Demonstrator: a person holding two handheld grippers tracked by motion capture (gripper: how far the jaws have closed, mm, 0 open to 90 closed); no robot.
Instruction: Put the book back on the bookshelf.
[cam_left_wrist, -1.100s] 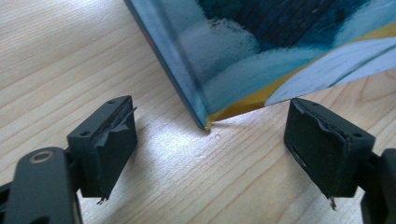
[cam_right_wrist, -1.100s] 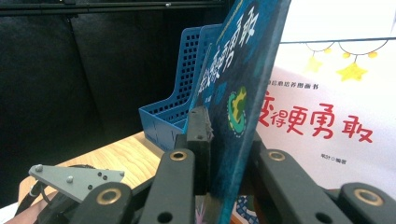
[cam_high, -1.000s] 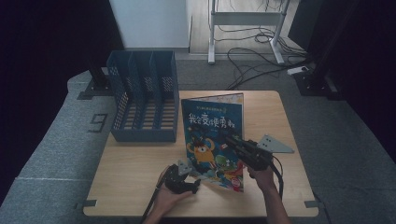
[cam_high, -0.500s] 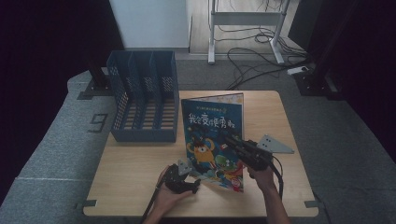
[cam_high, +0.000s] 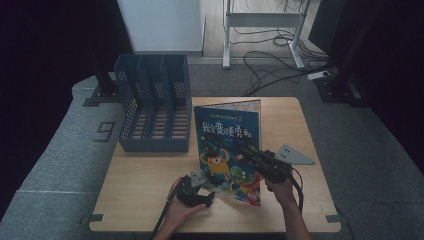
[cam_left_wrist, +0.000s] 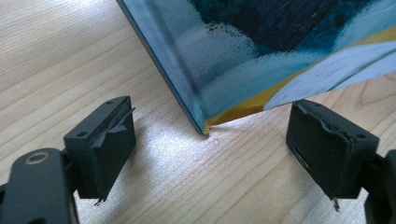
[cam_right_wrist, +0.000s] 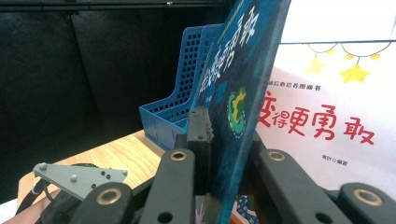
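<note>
Right gripper (cam_high: 246, 150) clamps book (cam_high: 227, 135) cover; left gripper (cam_high: 200, 186) jaws wide apart at book's corner

Glossy paper book (cam_high: 227, 145); matt wood table (cam_high: 145, 175); perforated plastic rack (cam_high: 152, 107).

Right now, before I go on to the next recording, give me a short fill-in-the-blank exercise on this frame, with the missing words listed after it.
1. The right gripper is shut on the cover of the ____, a picture book.
2. The left gripper has its jaws ____, one on each side of the book's lower corner.
3. The blue file rack stands on the wooden ____ beside the book.

Missing words: book; open; table
</note>
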